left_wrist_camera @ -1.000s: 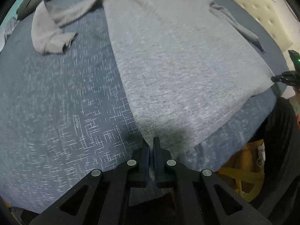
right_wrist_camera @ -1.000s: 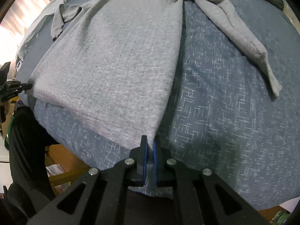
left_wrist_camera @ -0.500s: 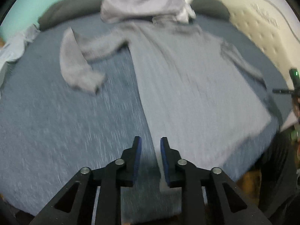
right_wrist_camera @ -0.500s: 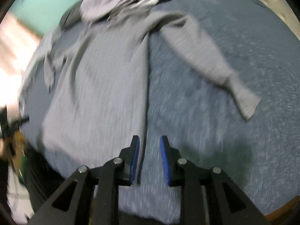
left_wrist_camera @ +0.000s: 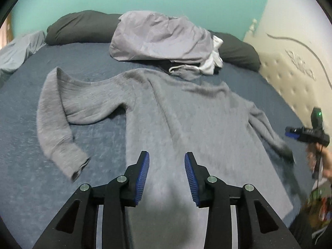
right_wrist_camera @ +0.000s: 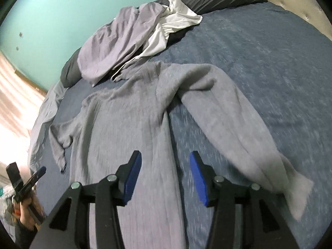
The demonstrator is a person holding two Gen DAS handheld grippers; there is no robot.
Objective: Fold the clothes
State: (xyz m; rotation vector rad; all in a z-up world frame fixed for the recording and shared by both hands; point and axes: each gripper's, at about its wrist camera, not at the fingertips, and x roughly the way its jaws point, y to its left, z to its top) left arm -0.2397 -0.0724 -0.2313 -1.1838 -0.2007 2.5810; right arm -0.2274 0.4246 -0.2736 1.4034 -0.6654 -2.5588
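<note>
A: both grippers have come up and back off the hem since a sec ago; then each was pinched shut on a bottom corner of the grey sweater (left_wrist_camera: 186,124), now they hang above it w/ nothing between the pads.

B: jaw state?

A: left gripper (left_wrist_camera: 167,178) roughly half open and opening, blue pads clear of the knit; right gripper (right_wrist_camera: 166,178) same, a bit wider, opening too, over the right side edge of the body where it meets the bedspread (right_wrist_camera: 259,62); neither holds anything.

B: where's the garment?

A: flat, front down or up I can't tell, spread on the blue bed; neck toward the pillows (left_wrist_camera: 78,27), hem toward us; left sleeve (left_wrist_camera: 54,124) bent out then back down w/ cuff near the hem side; right sleeve (right_wrist_camera: 232,120) angled out across the bedspread. Pile of other clothes (left_wrist_camera: 159,39) just past the collar, touching or overlapping it, hard to say.

B: why let go there?

A: my guess: hem was tugged to flatten the body, so it lies smooth for folding; release leaves it square. Earlier view was tight on the hem, now whole sweater is in frame; sleeves look like the next pickup, likely folded in over the body. Frames blurry, so fine creases unreadable.
</note>
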